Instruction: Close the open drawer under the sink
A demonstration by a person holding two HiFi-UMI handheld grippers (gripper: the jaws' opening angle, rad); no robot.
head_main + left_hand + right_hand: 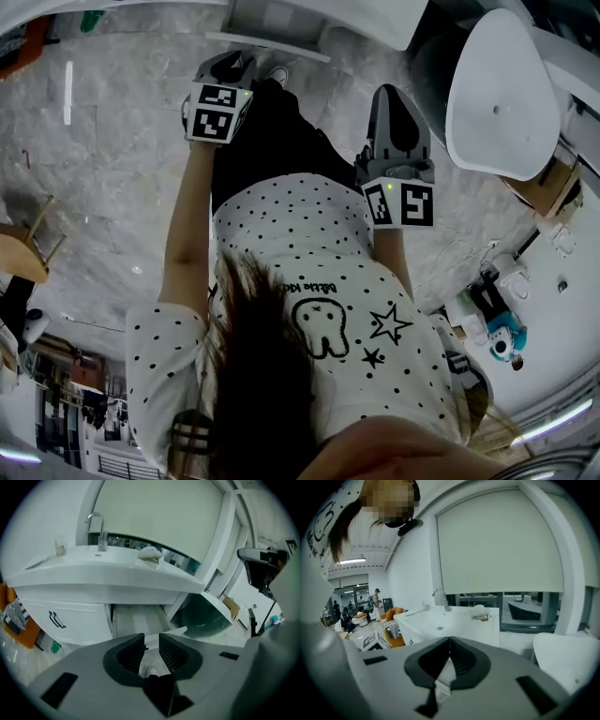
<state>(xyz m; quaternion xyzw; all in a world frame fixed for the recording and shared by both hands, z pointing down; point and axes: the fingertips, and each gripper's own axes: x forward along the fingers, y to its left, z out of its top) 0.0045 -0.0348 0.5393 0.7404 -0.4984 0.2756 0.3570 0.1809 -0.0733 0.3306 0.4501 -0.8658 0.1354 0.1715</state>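
The open drawer (137, 620) juts out from the white cabinet below the sink counter (98, 569), which carries a chrome tap (97, 527). In the head view the drawer (277, 21) lies at the top edge, just beyond both grippers. My left gripper (151, 651) points down at the drawer with its jaws open and nothing between them; the head view shows this left gripper (231, 66) near the drawer's front. My right gripper (450, 641) is shut with nothing in it and faces the sink (450, 618) from further right; it is also in the head view (394, 94).
A closed cabinet door with a dark handle (56, 619) sits left of the drawer. A white freestanding tub (497, 89) stands close on the right. An orange seat (23, 630) and a green bottle (55, 646) are low at the left. My shoe (152, 672) is below the drawer.
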